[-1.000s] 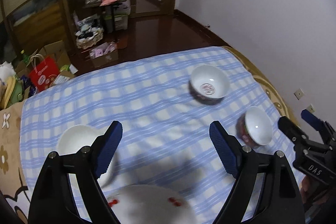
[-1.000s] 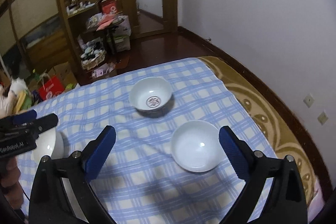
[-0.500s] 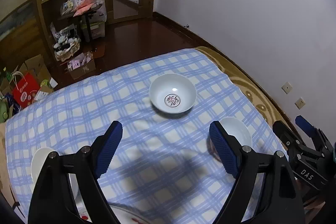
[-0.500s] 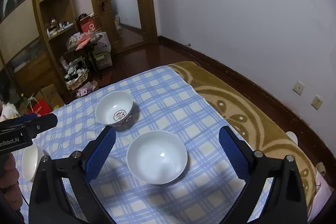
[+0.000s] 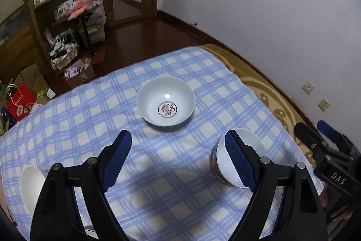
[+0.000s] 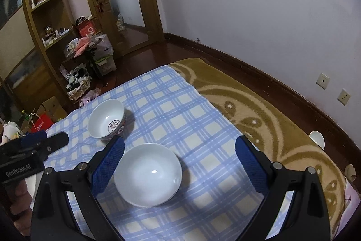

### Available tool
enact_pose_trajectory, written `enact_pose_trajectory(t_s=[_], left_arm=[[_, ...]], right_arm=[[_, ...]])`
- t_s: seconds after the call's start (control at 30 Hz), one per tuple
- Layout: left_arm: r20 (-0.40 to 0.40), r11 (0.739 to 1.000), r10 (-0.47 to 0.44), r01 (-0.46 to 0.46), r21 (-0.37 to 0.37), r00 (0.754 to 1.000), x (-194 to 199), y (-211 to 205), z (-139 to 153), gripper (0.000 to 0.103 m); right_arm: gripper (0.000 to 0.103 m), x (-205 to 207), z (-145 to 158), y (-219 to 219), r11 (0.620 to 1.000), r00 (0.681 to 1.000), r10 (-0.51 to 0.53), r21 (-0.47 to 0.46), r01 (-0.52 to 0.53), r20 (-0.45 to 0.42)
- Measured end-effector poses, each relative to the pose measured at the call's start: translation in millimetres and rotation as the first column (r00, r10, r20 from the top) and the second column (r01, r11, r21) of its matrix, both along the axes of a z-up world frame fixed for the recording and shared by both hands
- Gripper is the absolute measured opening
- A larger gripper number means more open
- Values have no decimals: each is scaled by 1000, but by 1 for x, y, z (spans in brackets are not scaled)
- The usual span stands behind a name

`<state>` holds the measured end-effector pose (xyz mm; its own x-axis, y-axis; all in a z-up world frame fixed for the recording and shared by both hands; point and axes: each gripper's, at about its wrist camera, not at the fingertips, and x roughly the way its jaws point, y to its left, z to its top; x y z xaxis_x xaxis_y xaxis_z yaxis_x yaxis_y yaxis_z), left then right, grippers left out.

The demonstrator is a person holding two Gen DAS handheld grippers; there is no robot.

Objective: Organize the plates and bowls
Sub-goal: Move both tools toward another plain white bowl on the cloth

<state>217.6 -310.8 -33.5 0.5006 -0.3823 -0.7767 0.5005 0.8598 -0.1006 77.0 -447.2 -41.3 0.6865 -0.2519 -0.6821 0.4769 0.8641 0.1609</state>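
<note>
A white bowl with a red emblem (image 5: 165,102) stands on the blue checked cloth (image 5: 90,105), just ahead of my open, empty left gripper (image 5: 178,139). Its right finger partly hides a plain white bowl (image 5: 252,143). Another white bowl (image 5: 31,186) sits at the lower left edge. In the right wrist view the plain white bowl (image 6: 147,174) lies below my open right gripper (image 6: 180,143), close to its left finger (image 6: 108,164). The emblem bowl (image 6: 107,119) stands beyond it. Each gripper shows in the other's view: right gripper (image 5: 325,146), left gripper (image 6: 45,141).
A brown patterned blanket (image 6: 259,110) borders the cloth on the right, towards the wall. A small white dish (image 6: 317,139) lies by the skirting. Shelves, boxes and a red bag (image 5: 20,103) crowd the floor at the far left. A hand (image 6: 20,200) holds the left gripper.
Both grippers have swung across the cloth and come lower. The emblem bowl now sits centred ahead of the left gripper, the plain bowl has slid towards the right gripper's left finger. The red-spotted plate left view.
</note>
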Motion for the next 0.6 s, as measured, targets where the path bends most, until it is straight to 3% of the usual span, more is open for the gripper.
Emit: enact_pose_trajectory(t_s=[0.6], left_arm=[[-48,996,-48,51,73,998,3,-33,-48,84]], right_arm=[[103,22,-39,-13,1000,997,6,16,-4,-83]])
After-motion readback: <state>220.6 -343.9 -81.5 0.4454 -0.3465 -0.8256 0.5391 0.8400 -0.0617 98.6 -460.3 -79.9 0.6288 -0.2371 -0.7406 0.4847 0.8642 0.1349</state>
